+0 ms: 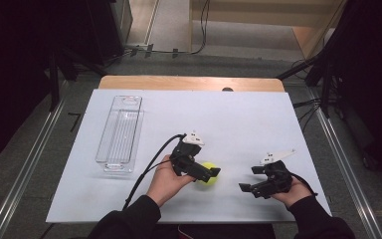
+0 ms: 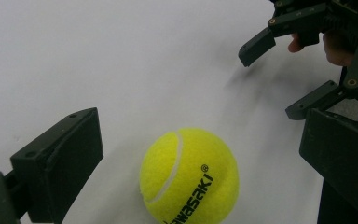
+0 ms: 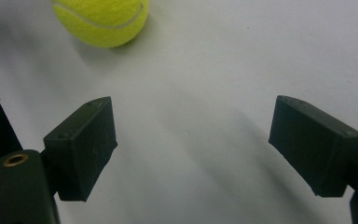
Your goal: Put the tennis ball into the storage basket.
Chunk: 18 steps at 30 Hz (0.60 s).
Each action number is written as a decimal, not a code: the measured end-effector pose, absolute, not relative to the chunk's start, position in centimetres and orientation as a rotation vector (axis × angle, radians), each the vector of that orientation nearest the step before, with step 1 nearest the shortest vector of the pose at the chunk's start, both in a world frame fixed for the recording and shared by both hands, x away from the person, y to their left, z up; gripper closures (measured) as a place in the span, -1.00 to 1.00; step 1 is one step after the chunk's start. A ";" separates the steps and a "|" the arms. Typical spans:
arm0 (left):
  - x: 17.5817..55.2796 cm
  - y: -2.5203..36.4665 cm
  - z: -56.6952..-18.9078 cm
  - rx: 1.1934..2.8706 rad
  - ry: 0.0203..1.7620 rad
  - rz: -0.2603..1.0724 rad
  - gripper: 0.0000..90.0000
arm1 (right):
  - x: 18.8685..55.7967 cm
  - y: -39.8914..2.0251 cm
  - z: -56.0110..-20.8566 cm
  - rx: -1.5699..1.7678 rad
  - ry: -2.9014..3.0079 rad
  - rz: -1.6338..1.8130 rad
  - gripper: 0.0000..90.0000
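Note:
A yellow tennis ball (image 1: 205, 182) with black lettering lies on the white table top (image 1: 238, 119), near the front. My left gripper (image 1: 212, 174) is over it. In the left gripper view the ball (image 2: 189, 177) sits between the two black jaws with a gap on each side, so my left gripper (image 2: 204, 135) is open and not touching it. My right gripper (image 1: 248, 178) hovers a short way to the ball's right, open and holding nothing. In the right gripper view the ball (image 3: 100, 21) lies ahead at the upper left, beyond my open right gripper (image 3: 198, 121).
A clear plastic tray (image 1: 120, 133), long and narrow, stands on the left part of the table. The right gripper (image 2: 279, 78) and its hand show at the upper right of the left gripper view. A wooden table edge (image 1: 189, 82) runs along the back.

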State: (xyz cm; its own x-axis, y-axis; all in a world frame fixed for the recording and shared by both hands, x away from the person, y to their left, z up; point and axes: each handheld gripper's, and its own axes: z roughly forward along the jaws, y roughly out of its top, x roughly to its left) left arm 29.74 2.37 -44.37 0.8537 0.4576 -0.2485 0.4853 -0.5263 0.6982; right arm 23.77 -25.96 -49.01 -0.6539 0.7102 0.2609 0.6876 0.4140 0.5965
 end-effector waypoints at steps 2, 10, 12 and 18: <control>29.7 2.5 -44.5 2.191 0.680 -0.035 -1.00 | 23.8 -26.0 -49.0 1.291 2.614 1.080 -0.71; 29.7 2.7 -45.1 2.178 0.696 -0.037 -1.00 | 23.7 -25.9 -49.0 1.289 2.619 1.078 -0.71; 29.7 2.7 -45.4 2.184 0.698 -0.037 -1.00 | 23.7 -25.9 -49.0 1.294 2.617 1.079 -0.71; 29.5 2.5 -46.1 2.207 0.690 -0.043 -1.00 | 23.7 -25.9 -49.0 1.292 2.618 1.077 -0.71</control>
State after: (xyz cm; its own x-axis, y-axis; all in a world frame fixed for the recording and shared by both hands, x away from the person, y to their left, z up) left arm 29.47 2.48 -46.11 0.8501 0.4635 -0.2499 0.4911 -0.5269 0.6937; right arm 23.74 -25.91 -48.98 -0.6549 0.7086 0.2625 0.6882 0.4158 0.5945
